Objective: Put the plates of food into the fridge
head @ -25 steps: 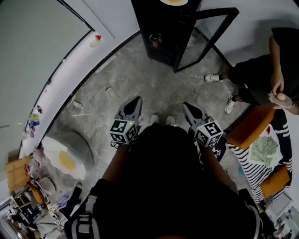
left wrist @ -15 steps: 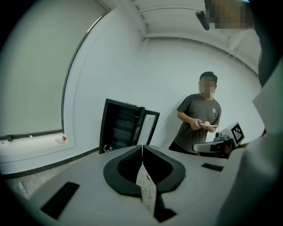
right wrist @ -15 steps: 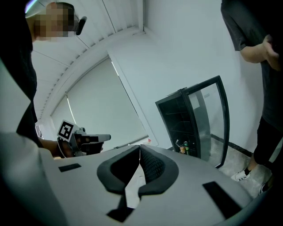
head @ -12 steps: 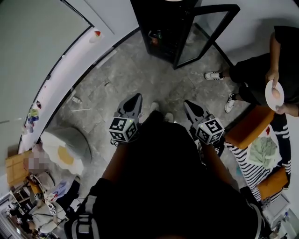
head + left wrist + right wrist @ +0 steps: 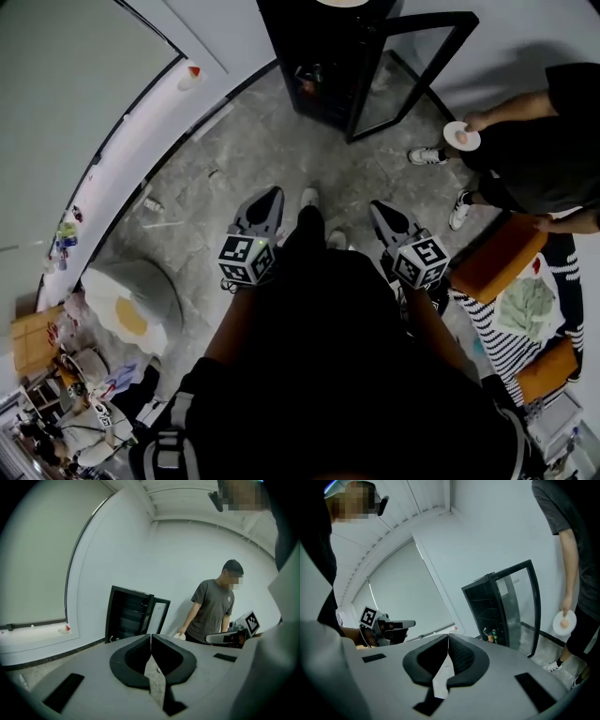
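A black fridge (image 5: pixel 323 66) stands ahead on the floor with its glass door (image 5: pixel 412 70) swung open; bottles sit low inside it. A person (image 5: pixel 534 150) at the right holds a small white plate of food (image 5: pixel 460 136) out toward the fridge. The plate (image 5: pixel 562 622) also shows in the right gripper view and, beside the fridge (image 5: pixel 129 616), in the left gripper view (image 5: pixel 179 636). My left gripper (image 5: pixel 272 195) and right gripper (image 5: pixel 378 207) are held side by side over the floor, both shut and empty, well short of the fridge. Another plate's edge (image 5: pixel 342 3) rests on the fridge top.
A grey beanbag with a fried-egg cushion (image 5: pixel 131 305) lies at the left by the window wall. An orange seat (image 5: pixel 497 258) and striped fabric (image 5: pixel 511 342) are at the right. Clutter (image 5: pixel 66 394) fills the lower left. Grey floor (image 5: pixel 272 155) stretches to the fridge.
The person at the right has swung the plate from beside their body out toward the fridge door. Both my grippers stay shut and have hardly moved.
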Motion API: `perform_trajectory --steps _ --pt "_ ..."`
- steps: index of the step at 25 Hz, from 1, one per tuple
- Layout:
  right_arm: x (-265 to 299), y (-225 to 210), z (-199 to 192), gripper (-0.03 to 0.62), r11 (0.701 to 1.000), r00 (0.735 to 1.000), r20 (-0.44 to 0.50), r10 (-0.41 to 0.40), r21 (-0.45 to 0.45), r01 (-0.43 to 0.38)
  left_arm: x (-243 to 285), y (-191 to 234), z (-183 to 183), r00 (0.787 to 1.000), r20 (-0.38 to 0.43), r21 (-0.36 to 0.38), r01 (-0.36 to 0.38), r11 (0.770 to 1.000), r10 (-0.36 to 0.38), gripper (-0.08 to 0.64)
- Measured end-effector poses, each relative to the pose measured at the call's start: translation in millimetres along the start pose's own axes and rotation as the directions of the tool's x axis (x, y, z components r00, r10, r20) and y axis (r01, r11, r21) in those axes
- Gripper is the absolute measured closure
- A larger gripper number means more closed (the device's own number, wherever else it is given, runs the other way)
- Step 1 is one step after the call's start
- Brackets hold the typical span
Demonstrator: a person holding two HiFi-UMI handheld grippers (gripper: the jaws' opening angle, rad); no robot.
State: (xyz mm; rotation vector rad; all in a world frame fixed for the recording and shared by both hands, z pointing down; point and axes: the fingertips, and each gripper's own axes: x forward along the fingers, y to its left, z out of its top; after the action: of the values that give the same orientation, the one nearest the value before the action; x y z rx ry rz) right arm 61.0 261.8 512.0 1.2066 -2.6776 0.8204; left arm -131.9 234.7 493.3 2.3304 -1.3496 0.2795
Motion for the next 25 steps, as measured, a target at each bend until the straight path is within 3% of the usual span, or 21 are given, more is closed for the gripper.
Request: perform_trajectory --steps 14,25 --pt "34.7 -26.0 9.6 0.568 0.999 0.999 -0.032 -0.031 0.004 0.032 40.3 28.1 11.2 1.0 -0.016 -0.014 0.016 1.0 -0.016 0.537" --pt "91.3 -49.1 44.7 0.568 0.999 0.998 -0.029 -0.049 0.021 0.049 95.4 67.0 39.0 0.998 -0.029 -0.025 0.056 0.998 -0.056 0.537"
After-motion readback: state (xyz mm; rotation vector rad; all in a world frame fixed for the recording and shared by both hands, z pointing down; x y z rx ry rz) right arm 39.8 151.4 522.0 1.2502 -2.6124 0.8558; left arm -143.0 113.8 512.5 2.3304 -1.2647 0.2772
